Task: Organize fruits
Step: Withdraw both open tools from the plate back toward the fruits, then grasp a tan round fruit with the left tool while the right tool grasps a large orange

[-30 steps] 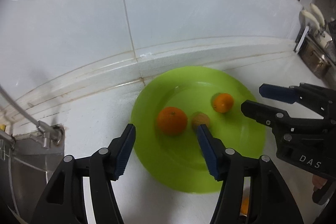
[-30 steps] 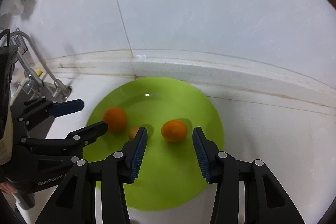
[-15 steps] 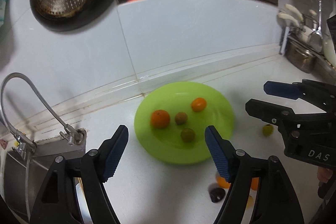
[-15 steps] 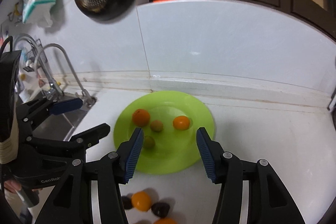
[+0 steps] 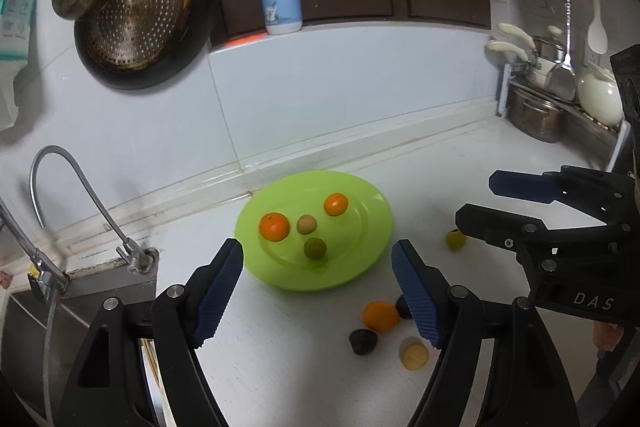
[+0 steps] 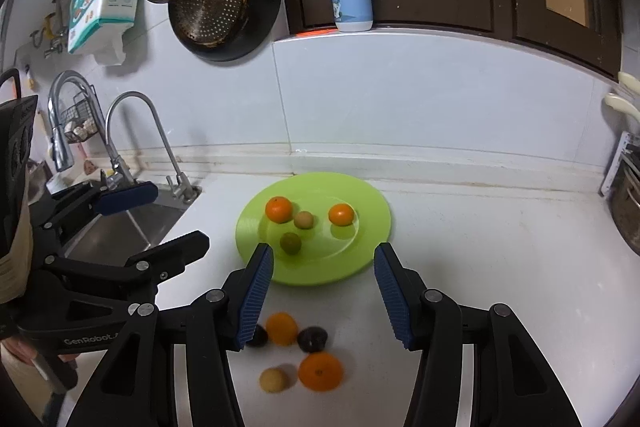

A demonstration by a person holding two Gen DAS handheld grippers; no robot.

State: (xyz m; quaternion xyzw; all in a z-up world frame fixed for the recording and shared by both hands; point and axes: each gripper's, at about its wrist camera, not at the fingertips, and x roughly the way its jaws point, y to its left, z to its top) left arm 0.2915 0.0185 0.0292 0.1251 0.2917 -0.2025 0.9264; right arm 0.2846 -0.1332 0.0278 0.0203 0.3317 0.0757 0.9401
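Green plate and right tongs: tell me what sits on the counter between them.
Right wrist view: bare white counter lies between the green plate and right tongs.

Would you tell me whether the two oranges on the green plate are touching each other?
Apart. The right wrist view shows bare green plate and a small brown fruit between the left orange and the right orange.

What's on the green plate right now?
Four fruits sit on the green plate: two oranges, a small tan fruit between them, and a small green fruit nearer the camera. The right gripper's fingertips cover part of the near rim.
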